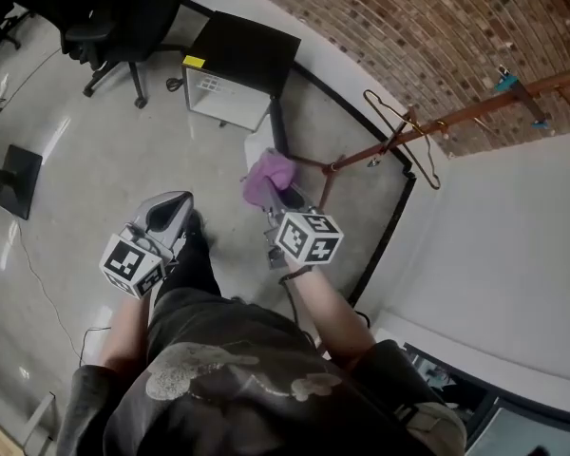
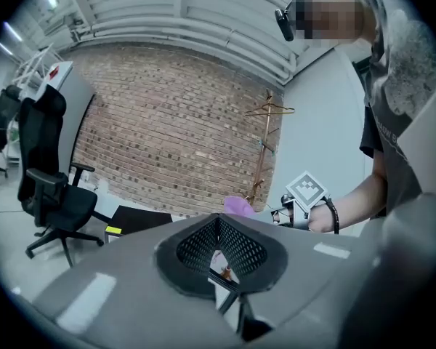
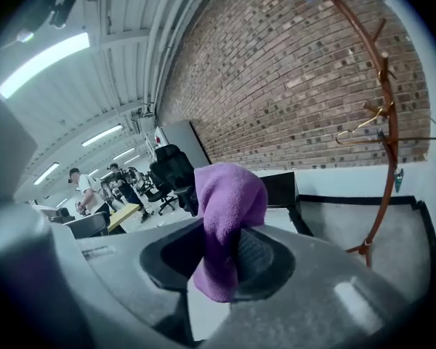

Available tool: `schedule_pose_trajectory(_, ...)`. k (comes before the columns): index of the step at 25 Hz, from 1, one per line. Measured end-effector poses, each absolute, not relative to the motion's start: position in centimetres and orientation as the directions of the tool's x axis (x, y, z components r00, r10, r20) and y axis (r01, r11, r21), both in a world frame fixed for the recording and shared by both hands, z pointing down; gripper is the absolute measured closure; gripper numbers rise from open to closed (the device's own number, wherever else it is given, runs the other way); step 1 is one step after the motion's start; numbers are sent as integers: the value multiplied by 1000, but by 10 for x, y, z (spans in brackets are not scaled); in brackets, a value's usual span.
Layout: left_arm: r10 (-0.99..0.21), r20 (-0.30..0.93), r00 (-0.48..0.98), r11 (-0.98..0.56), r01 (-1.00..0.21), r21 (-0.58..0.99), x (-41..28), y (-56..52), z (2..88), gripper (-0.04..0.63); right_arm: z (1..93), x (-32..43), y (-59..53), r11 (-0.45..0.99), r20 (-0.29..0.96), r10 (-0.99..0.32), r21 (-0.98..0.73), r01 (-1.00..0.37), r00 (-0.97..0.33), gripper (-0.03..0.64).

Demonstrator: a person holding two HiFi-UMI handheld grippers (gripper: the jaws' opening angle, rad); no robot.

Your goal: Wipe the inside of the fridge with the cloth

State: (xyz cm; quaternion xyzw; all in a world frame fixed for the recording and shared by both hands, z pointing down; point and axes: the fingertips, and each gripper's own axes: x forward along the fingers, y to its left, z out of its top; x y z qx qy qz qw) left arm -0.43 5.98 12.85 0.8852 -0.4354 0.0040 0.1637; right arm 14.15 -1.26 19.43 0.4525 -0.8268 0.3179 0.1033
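- Cloth (image 3: 229,217), purple, sits pinched in the right tongs (image 3: 225,257), bunched up over their tips, in mid-air above the floor (image 1: 95,160).
- Left tongs (image 2: 219,242) are pressed together with nothing between them.
- A low black-topped white unit (image 1: 233,69) stands ahead on the grey floor by the brick wall (image 1: 408,36).
- A coat rack (image 1: 399,141) and an office chair (image 1: 114,17) stand nearby.

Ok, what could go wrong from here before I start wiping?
The purple cloth is pinched in the right claw with most of it bulging free, so it may slip out under wiping pressure. The coat rack stands close ahead, so the loose cloth could snag on it.
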Motion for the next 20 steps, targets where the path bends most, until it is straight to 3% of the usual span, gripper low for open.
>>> schedule_pose_trajectory(10,-712,200,673,-621,-737,268,-90,-93,151,577,220,50,-138,286,520,-673,-472,-834,-525,531)
schedule_pose_trajectory(20,-695,261,670,-588,-738,330,-108,-184,197,577,268,1,-193,265,578,-577,-536,-802,-577,531)
